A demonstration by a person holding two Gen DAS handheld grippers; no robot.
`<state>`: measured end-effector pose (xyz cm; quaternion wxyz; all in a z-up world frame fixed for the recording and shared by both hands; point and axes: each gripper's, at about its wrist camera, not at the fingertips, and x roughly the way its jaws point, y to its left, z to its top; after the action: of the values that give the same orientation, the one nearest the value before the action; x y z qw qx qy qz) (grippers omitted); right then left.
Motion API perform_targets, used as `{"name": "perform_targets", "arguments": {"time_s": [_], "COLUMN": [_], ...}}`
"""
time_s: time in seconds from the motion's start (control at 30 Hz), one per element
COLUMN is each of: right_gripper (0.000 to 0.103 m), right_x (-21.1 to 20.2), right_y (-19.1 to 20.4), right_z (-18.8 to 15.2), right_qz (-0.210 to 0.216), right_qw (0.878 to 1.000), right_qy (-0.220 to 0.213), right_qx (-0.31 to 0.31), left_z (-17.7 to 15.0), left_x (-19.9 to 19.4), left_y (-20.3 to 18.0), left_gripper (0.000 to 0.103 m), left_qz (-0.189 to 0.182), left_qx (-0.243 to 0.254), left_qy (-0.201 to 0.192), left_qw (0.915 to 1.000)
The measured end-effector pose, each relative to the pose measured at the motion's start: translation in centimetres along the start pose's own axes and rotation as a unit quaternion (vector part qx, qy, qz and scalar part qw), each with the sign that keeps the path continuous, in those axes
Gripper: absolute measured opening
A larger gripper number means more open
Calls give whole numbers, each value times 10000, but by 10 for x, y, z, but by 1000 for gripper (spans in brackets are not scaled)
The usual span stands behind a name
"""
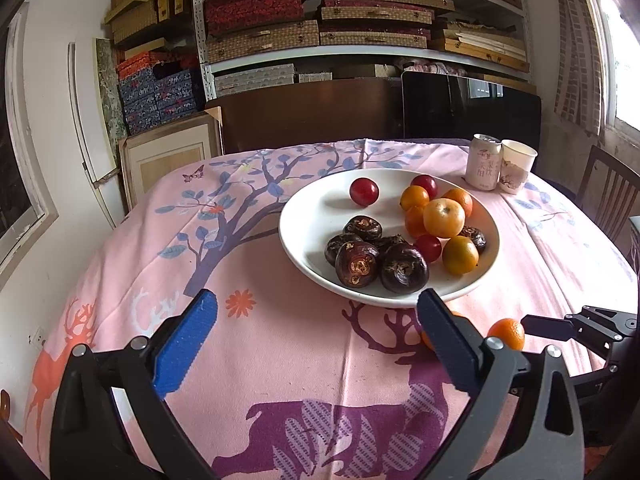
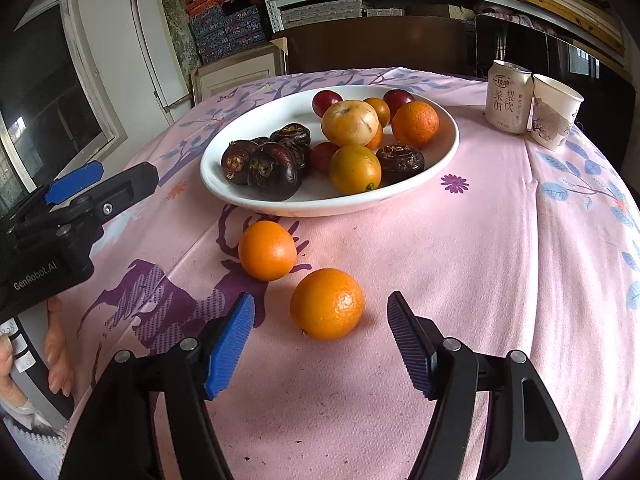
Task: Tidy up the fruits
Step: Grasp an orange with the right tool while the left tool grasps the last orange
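In the right wrist view the right gripper (image 2: 320, 320) fills the bottom of the frame, its ribbed fingers parted with an orange (image 2: 327, 303) sitting on the cloth between the tips, neither pad touching it. A second orange (image 2: 267, 250) lies just up and left of the first, close to the near rim of the white plate (image 2: 448, 148) in the centre of the frame. The plate holds dark water chestnuts (image 2: 274, 170) on its left side and a heap of oranges, one pale yellow fruit (image 2: 350, 122) and small red fruits (image 2: 326, 102) on its right. At the upper right stand a drink can (image 2: 508, 98) and a paper cup (image 2: 554, 112), touching. The left gripper (image 2: 102, 184) enters from the left edge, and a hand (image 2: 56, 356) shows at the lower left. In the left wrist view the left gripper (image 1: 318, 312) is spread wide and empty over the pink tablecloth (image 1: 280, 340) with its deer print, below the plate.
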<state>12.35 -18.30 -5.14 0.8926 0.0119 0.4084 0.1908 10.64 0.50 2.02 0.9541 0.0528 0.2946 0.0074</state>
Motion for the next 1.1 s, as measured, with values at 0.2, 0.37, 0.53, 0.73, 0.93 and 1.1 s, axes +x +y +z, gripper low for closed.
{"name": "perform_targets", "arguments": {"time_s": [0.2, 0.37, 0.53, 0.73, 0.93, 1.1], "right_gripper": [52, 37, 37, 37, 37, 37], "right_x": [4, 5, -6, -21, -29, -35], "right_y": [1, -1, -8, -41, -53, -59], "right_z": [-1, 0, 5, 14, 19, 20], "right_qz": [87, 166, 184, 103, 182, 208], "right_qw": [9999, 9997, 9997, 9965, 9932, 9911], "right_qy": [107, 147, -50, -339, -520, -600], "right_qx": [-16, 32, 144, 763, 1024, 1167], "left_z": [0, -1, -4, -13, -21, -20], "left_x": [1, 3, 9, 19, 31, 46], "left_y": [-2, -3, -8, -27, -54, -73], "left_gripper": [98, 98, 98, 98, 98, 98], "left_qz": [20, 23, -129, -499, -938, -1050], "left_qx": [41, 93, 157, 430, 690, 789], "left_qy": [30, 66, 215, 473, 726, 913], "left_qw": [10000, 9999, 9996, 9967, 9905, 9871]}}
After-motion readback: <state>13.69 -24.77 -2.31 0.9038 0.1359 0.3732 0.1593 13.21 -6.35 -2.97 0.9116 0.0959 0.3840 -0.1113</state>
